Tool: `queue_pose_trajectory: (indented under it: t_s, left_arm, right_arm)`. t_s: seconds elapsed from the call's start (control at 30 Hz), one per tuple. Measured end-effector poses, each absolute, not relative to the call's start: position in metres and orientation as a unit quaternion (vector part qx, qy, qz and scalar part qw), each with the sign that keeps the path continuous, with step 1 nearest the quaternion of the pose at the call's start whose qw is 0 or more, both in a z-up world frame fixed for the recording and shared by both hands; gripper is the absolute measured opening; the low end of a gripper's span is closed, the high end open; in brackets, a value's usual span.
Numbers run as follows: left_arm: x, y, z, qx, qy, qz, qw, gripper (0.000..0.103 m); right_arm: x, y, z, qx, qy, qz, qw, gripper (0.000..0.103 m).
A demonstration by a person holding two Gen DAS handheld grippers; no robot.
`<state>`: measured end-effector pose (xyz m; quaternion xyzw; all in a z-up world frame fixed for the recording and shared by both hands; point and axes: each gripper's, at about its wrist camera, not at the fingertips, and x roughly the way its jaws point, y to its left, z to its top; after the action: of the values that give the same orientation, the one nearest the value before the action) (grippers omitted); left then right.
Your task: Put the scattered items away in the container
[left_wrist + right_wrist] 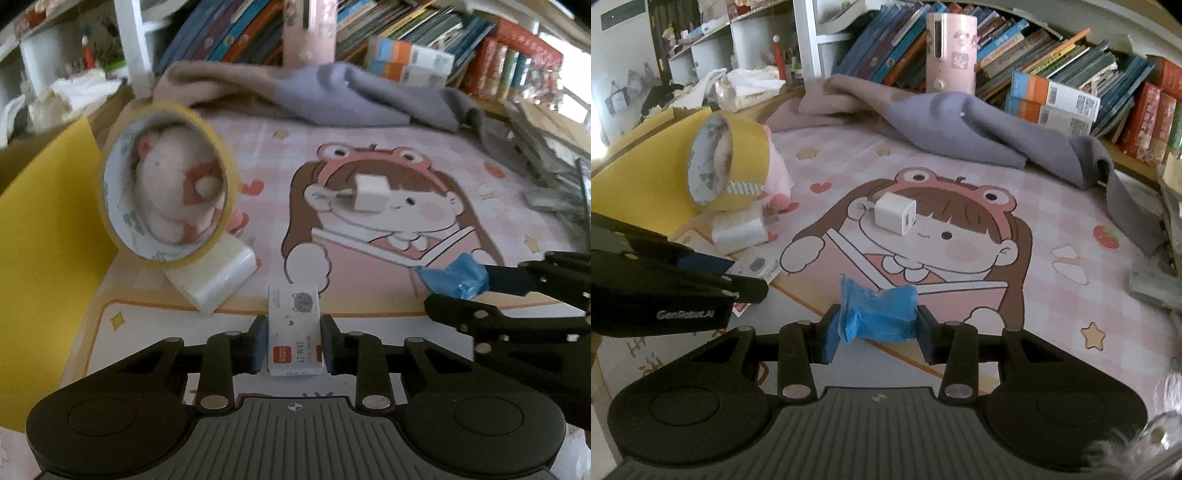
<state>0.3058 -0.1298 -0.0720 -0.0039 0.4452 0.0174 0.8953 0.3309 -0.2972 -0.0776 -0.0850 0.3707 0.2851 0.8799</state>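
My left gripper (293, 339) is shut on a small white staple box (294, 325) with a red label, held just above the mat. My right gripper (878, 325) is shut on a crumpled blue wad (877, 312); it also shows at the right of the left wrist view (456, 278). A yellow tape roll (166, 184) stands on edge on a clear tape roll (218, 278) at the left, with a pink plush toy (777, 170) behind it. A white charger cube (895, 214) lies mid-mat. A yellow container wall (44, 240) stands at far left.
A cartoon-girl mat (1015, 277) covers the table. A grey and beige cloth (960, 125) is heaped at the back, before a pink cylinder (951, 51) and rows of books (1071, 74). Stacked papers (554, 166) lie at the right edge.
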Motion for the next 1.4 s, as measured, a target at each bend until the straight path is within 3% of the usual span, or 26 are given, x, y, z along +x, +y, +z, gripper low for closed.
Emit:
queue_pose_trajectory:
  t_s: [0.7, 1.0, 1.4]
  left_arm:
    - [0.241, -0.119, 0.007, -0.028, 0.370, -0.042, 0.928, 0.028]
    - [0.225, -0.097, 0.008, -0.064, 0.363, -0.073, 0.927, 0.028]
    - [0.189, -0.072, 0.019, -0.042, 0.330, -0.157, 0.930, 0.028]
  right_arm:
    - [0.282, -0.303, -0.010, -0.070, 0.328, 0.293, 0.895, 0.039]
    - [0.255, -0.299, 0.005, -0.074, 0.319, 0.257, 0.909, 0.039]
    - [0.208, -0.272, 0.021, -0.046, 0.317, 0.195, 0.927, 0.039]
